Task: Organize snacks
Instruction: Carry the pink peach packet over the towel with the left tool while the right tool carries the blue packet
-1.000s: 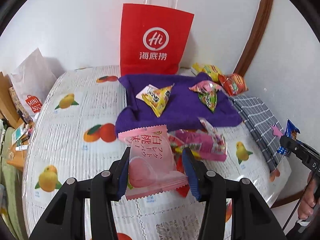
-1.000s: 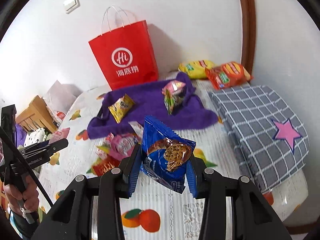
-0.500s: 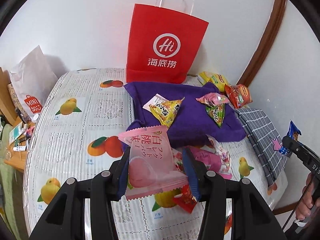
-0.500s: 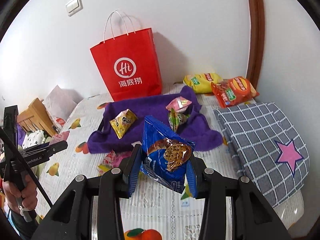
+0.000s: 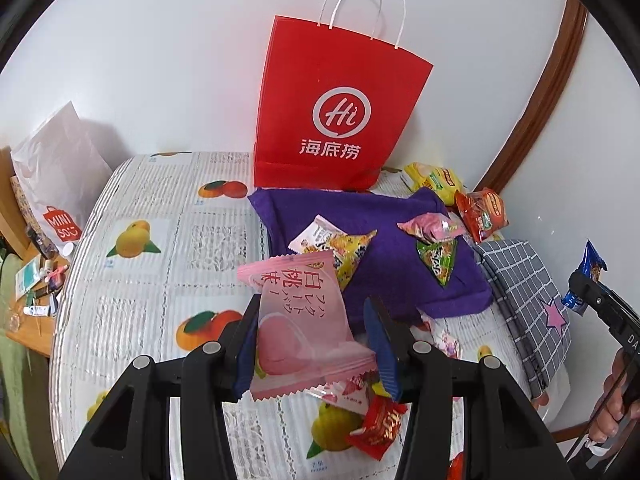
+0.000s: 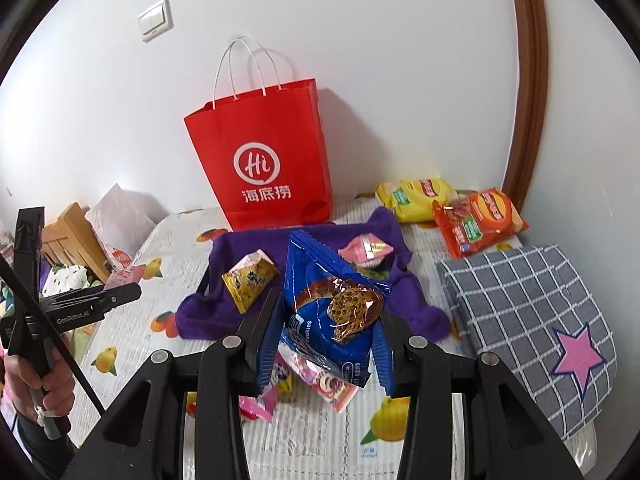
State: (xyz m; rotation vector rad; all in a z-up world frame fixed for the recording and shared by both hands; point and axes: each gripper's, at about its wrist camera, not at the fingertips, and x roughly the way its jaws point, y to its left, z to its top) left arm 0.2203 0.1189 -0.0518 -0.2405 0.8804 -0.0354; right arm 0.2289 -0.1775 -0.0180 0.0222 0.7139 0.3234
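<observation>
While clamped in left hand-held gripper (image 5: 316, 344), pink packet (image 5: 304, 320)

A home room: fruit-print cloth over the surface (image 5: 152, 264), light switch (image 6: 155, 20) on the white wall, wooden chair (image 6: 72, 236), cluttered side desk (image 5: 36, 280).

red bag (image 5: 336, 108): matt paper; purple towel (image 5: 372, 216): fuzzy cloth; cookie packet (image 6: 332, 312): glossy plastic

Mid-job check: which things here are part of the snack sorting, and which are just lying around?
Job: pink peach packet in left gripper; blue cookie packet in right gripper; purple towel; red paper bag; loose snacks.
Lying about: checked cushion; white Miniso bag.
</observation>
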